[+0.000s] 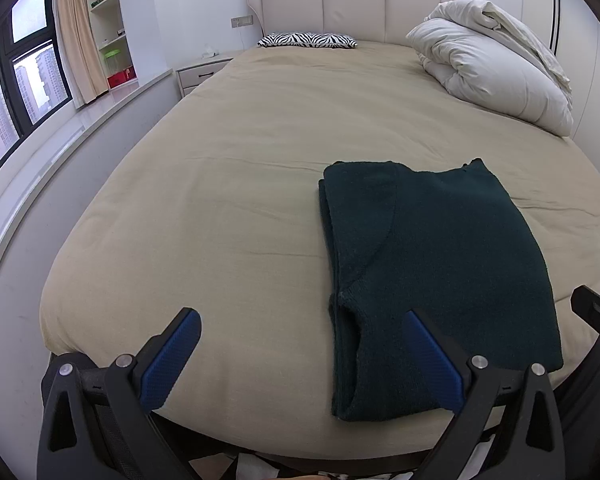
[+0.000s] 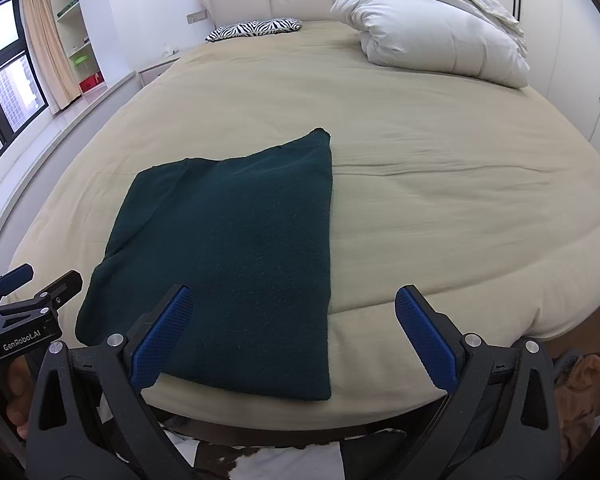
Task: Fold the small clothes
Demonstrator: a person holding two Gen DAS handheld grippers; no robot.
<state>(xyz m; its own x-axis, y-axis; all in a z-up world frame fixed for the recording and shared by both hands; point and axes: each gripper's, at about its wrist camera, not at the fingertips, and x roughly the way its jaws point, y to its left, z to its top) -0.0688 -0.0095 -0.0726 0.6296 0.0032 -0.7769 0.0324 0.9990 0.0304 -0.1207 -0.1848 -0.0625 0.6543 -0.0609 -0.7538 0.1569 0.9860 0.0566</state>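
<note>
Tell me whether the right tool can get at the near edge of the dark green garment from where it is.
Probably yes. The right tool hangs open just above the dark green garment, whose near edge lies flat on the bed with nothing across it.

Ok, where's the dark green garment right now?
The dark green garment lies folded flat on the beige bed, at its near edge, just ahead of both open grippers and far from the white duvet.
</note>
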